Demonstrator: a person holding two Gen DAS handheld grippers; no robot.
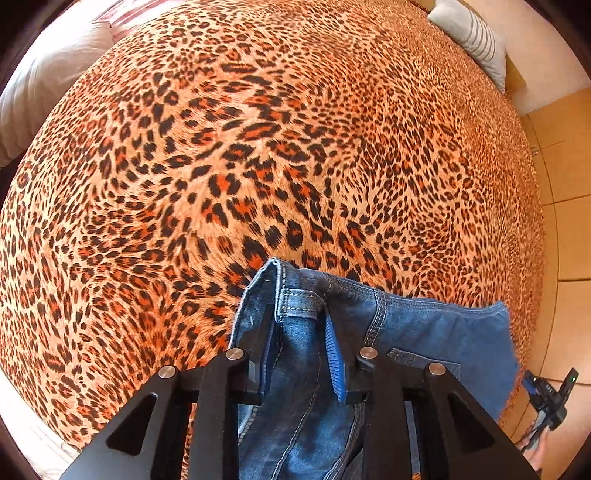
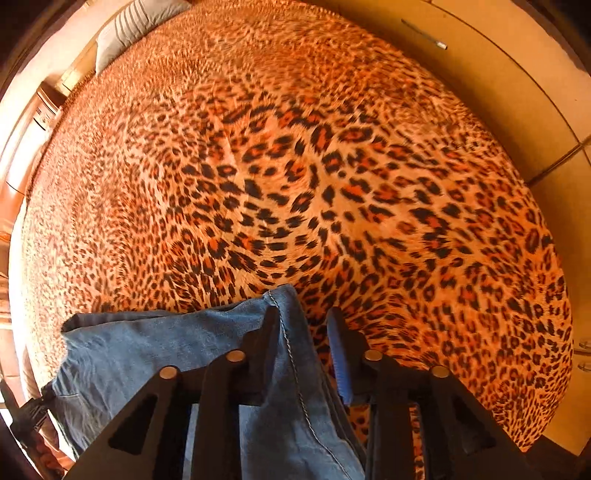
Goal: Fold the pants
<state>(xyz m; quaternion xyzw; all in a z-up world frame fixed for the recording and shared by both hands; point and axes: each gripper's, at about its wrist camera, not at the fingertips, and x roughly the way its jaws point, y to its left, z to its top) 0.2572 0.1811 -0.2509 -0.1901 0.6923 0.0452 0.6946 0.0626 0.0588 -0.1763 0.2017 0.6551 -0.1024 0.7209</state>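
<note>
Blue jeans (image 1: 424,332) lie on a leopard-print bedspread (image 1: 258,147). My left gripper (image 1: 299,308) points down over the waistband corner. The bunched waistband with a belt loop stands between its fingers and fills the gap, and the jaws look slack around it. In the right wrist view the other end of the jeans (image 2: 166,343) shows a stitched seam. My right gripper (image 2: 303,310) is open: the denim edge rests against the left finger, and bedspread (image 2: 332,184) shows between the denim and the blue pad (image 2: 338,354) of the right finger.
A striped pillow (image 1: 472,37) and a white pillow (image 1: 48,85) lie at the far corners of the bed. Tiled floor (image 1: 565,184) runs along the right edge. A wooden panel with a metal handle (image 2: 424,35) stands beyond the bed.
</note>
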